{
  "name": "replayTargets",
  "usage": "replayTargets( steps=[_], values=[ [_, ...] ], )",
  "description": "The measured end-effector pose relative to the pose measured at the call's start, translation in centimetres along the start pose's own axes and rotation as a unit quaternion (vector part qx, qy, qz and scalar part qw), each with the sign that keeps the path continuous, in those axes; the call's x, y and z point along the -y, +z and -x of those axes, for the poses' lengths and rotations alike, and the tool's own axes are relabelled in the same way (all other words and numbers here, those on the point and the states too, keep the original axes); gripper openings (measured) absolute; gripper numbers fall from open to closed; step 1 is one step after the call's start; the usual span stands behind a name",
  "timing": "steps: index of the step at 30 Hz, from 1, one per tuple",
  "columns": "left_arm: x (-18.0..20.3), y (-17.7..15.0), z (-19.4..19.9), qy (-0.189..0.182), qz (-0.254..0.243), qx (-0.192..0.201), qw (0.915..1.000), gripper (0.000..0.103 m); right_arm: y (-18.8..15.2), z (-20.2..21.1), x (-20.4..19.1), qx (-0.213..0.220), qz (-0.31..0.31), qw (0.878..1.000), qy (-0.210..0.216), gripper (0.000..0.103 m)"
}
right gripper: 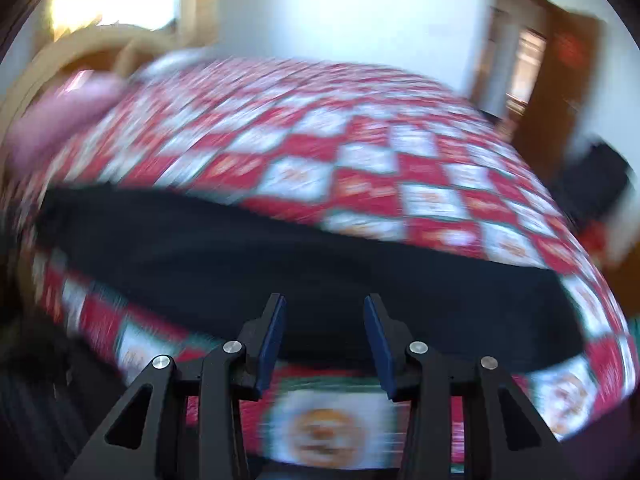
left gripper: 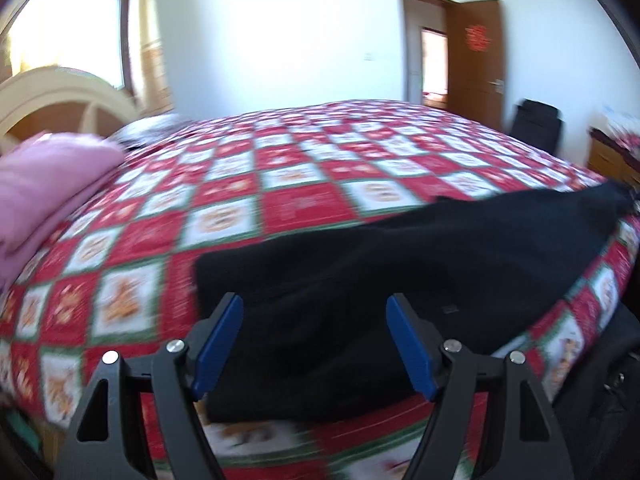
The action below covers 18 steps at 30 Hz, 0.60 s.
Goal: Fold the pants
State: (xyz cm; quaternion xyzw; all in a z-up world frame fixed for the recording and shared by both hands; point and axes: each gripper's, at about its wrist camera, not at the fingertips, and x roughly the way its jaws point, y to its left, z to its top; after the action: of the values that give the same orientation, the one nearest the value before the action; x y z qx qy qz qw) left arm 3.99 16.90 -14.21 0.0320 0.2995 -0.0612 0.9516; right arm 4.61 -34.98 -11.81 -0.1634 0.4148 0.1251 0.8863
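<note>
Left tongs (left gripper: 315,312) and right tongs (right gripper: 325,314) gape empty above black pants (left gripper: 400,264).

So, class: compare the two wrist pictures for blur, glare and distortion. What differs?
Left wrist view: mild blur, window blown out, bedspread bulging from the fisheye. Right wrist view: heavy motion smear across the bedspread and black pants, while the gripper stays sharp.
</note>
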Motion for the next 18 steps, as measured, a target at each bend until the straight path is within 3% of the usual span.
replayTargets(
  steps=[5,10,13,18],
  values=[
    [-2.6,-1.4,-1.0,0.024,0.045,-0.015,0.9986,0.082,-1.0,-3.3,-4.5,-0.021,0.095,0.994,-0.04,0.043],
    [-4.8,-2.4,-2.2,0.027,0.1,-0.033,0.994,0.082,-0.5,-4.8,-4.9,-0.02,0.114,0.992,-0.052,0.042],
    [-5.4,-2.8,-2.5,0.025,0.117,-0.034,0.9922,0.087,-0.2,-4.3,-5.5,-0.025,0.127,0.991,-0.038,0.031],
    [-5.4,-2.6,-2.9,0.033,0.115,-0.025,0.9925,0.094,-0.6,-4.4,-6.2,-0.026,0.15,0.987,-0.046,0.031]
  ],
)
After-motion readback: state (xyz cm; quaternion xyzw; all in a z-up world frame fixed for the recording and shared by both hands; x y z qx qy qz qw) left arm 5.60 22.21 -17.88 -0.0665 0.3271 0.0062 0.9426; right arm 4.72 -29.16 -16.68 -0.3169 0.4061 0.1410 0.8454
